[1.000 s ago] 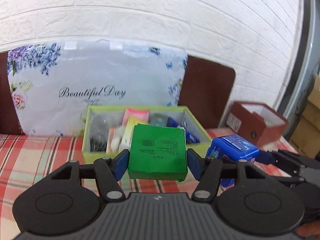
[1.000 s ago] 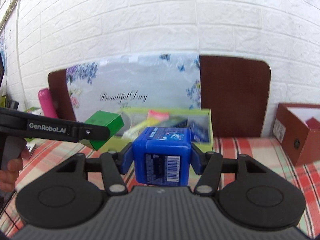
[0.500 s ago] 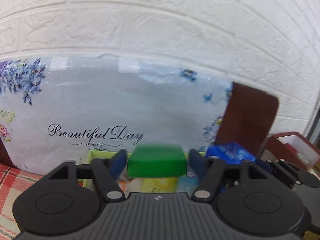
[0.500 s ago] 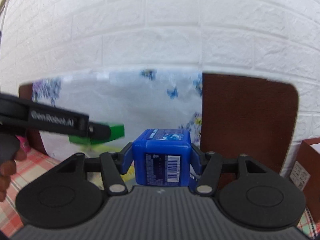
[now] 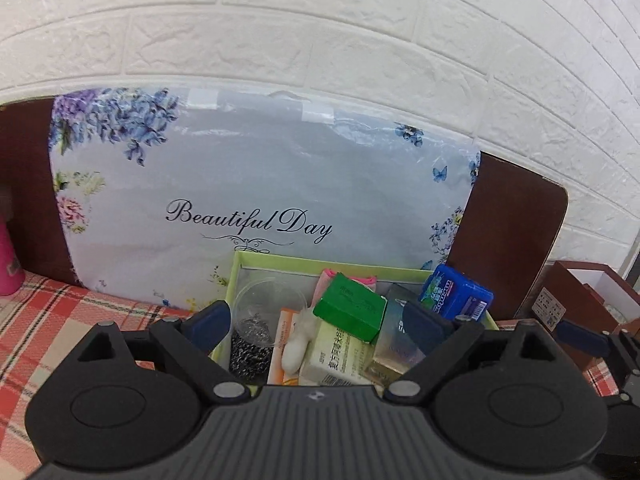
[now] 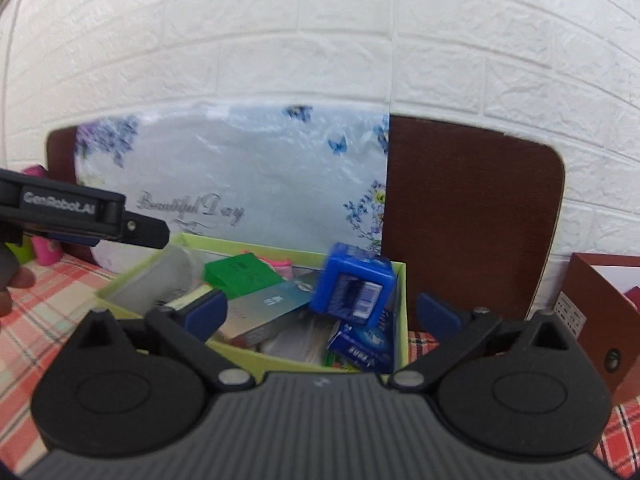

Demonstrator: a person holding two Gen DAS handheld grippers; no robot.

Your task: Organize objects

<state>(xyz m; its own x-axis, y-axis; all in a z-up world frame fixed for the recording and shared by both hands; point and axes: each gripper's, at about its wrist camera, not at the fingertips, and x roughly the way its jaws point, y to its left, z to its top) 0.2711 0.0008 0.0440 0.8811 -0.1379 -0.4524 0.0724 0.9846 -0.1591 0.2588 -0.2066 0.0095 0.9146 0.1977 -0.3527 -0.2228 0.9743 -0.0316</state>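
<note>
while both grippers hang over the light green bin [image 5: 280, 262], each set of jaws has just been opening and now stands wide apart with nothing pressed between the pads; left gripper [image 5: 318, 322] empty, right gripper [image 6: 322, 310] empty; green box [image 5: 350, 310] lies tilted on top of the bin's contents, printed label on its upper face too small to read; blue box [image 5: 456, 296] sits at the bin's right rim, tilted, white lettering reading "mentos" with a barcode panel seen in the right wrist view [image 6: 354, 284]; under the green box a pale yellow-green carton [image 5: 340, 354] with chinese characters and a barcode; a clear cup [image 5: 264, 304] with dark metal bits at the bin's left; behind the bin a floral plastic-wrapped pillow [image 5: 256, 184] printed "Beautiful Day"; the left gripper's side, seen from the right wrist [image 6: 80, 216], reads "GenRobot.AI"; bin rests on a red plaid cloth [image 5: 48, 316].
</note>
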